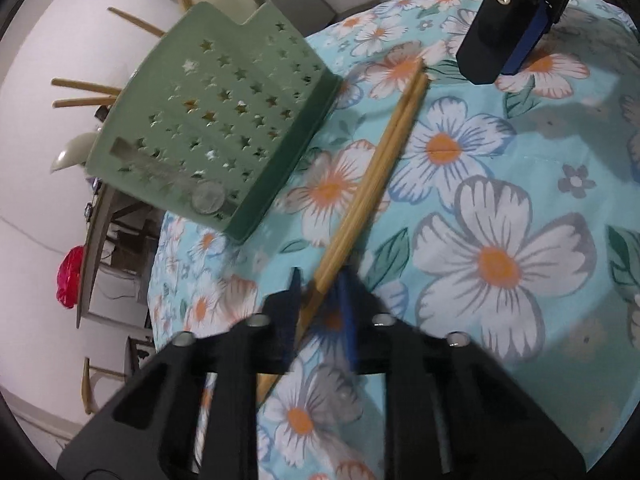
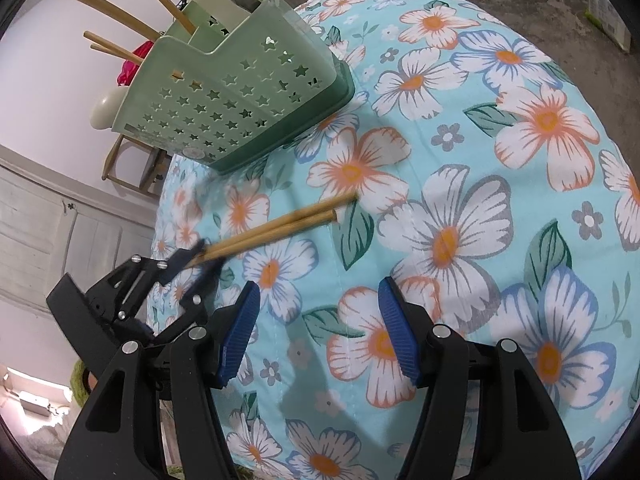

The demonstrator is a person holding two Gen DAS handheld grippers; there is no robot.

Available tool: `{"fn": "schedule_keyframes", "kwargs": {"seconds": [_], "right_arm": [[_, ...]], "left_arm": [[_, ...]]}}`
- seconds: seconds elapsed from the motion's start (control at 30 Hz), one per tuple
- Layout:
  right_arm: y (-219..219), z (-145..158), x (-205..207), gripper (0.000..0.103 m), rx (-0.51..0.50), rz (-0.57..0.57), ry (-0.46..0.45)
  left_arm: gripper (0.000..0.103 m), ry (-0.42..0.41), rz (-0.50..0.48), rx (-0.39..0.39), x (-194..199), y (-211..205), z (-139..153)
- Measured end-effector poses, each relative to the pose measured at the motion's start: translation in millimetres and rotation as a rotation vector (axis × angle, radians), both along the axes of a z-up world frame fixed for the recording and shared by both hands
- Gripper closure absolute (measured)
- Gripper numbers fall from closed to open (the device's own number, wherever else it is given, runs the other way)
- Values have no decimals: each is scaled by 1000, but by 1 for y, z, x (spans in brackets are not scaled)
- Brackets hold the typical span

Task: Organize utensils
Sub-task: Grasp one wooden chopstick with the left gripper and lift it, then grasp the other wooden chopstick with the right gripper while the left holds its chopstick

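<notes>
- A pair of wooden chopsticks (image 1: 376, 168) was held near one end between the fingers of the left gripper (image 1: 318, 300), whose jaws were closed narrowly on the sticks; the pair ran out toward one o'clock in the left wrist view.
- In the right wrist view the same chopsticks (image 2: 280, 230) were seen projecting from the left gripper (image 2: 200, 260) toward two o'clock, raised over the floral cloth (image 2: 460, 240), the far tips blurred.
- The right gripper (image 2: 318, 332) was seen with its blue pads (image 2: 396, 336) set well apart, nothing between them, only cloth beneath.
- The green star-punched holder (image 1: 216, 120) stood on the cloth at about ten o'clock from the held chopsticks, near but apart from them.
- In the holder (image 2: 236, 96), several more chopsticks (image 2: 100, 4) were seen leaning out of the top toward ten o'clock, beside a cream spoon (image 2: 105, 110); which compartment each occupied could not be told.
- The right gripper (image 1: 516, 20) appeared at one o'clock in the left wrist view, beyond the chopstick tips.
</notes>
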State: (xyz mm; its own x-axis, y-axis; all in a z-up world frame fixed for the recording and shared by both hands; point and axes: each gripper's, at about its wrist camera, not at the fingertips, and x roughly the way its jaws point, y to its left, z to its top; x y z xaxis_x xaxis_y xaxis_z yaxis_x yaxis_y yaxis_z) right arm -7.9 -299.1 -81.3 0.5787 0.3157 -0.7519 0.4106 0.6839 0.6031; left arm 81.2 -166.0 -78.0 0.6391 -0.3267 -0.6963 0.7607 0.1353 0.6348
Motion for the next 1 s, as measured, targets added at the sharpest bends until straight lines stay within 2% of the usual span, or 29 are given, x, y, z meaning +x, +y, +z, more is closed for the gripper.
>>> {"fn": "schedule_keyframes", "kwargs": {"seconds": [0.07,0.13,0.27,0.33,0.4,0.5,0.57,0.63,0.73,0.8,0.87,1.0], "right_arm": [[0,0,-1,43,3,-2,0],[0,0,-1,43,6,-2,-1],[-3,-1,-2,43,17,-3,-3],[-4,-1,-2,43,19,-2,-3],[-5,-1,-3,43,17,0,-4],[-5,-1,-4,43,19,-1,-3],[-4,0,-4,43,30,1,-5],[-3,0,-3,43,63,9,-16],[3,2,2,43,109,25,-41],[9,2,8,45,122,37,-49],[19,4,16,47,118,61,-55],[44,8,34,53,89,120,-58]], "left_arm": [[92,-17,-18,16,-3,-1,-2],[94,0,-34,25,-6,0,1],[97,118,-26,11,-12,8,13],[98,287,23,-47,-8,18,26],[98,516,106,-139,5,29,37],[98,823,249,-274,25,51,39],[98,988,322,-367,34,67,34],[98,1192,431,-511,46,88,22],[98,1409,589,-700,59,115,-2],[97,1479,666,-797,64,129,-13],[97,1507,713,-872,63,138,-19],[97,1489,754,-965,59,149,-18]]}}
